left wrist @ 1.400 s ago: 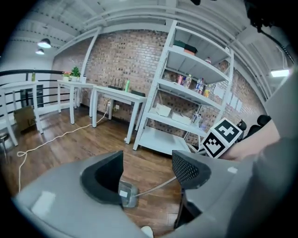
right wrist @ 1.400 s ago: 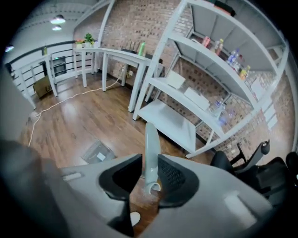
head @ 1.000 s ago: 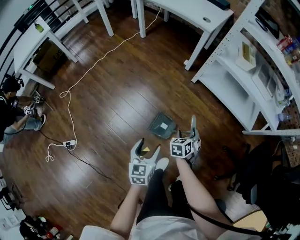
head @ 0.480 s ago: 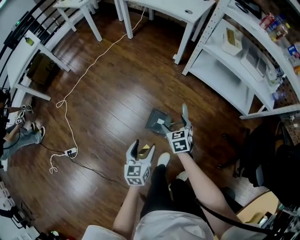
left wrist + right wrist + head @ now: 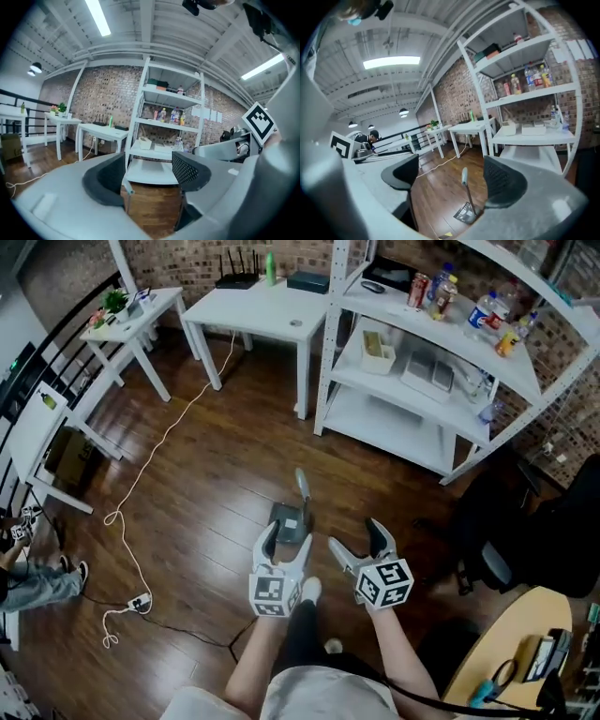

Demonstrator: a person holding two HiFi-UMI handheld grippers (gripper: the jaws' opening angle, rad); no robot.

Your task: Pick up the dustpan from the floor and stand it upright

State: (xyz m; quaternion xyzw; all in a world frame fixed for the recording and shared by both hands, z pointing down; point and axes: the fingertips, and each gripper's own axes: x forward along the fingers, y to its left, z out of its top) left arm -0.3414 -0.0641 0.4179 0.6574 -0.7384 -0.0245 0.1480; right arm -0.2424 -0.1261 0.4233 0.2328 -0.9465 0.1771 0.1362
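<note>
dustpan [image 5: 289,519] stands on the wooden floor [image 5: 202,488] just ahead of the person, pan down and its long handle [image 5: 302,486] up, leaning a little. the right gripper view shows it on its own, with nothing gripping it. the left claw [image 5: 286,538] overlaps the pan's near edge in the head view. its jaws are partly apart and closing, and the handle's tip shows low between them beside one pad, not pinched. the right claw [image 5: 354,538] sits just to the side, spread as wide as it goes and empty. the standing-up looks done, so the danger is undoing it: the pan seems to rest on a narrow base on smooth boards. a brush from the closing left claw, or from the white shoe [image 5: 309,589] just behind it, could topple it. the white shelf unit [image 5: 412,423] and the cable [image 5: 155,460] lie well apart from it.
</note>
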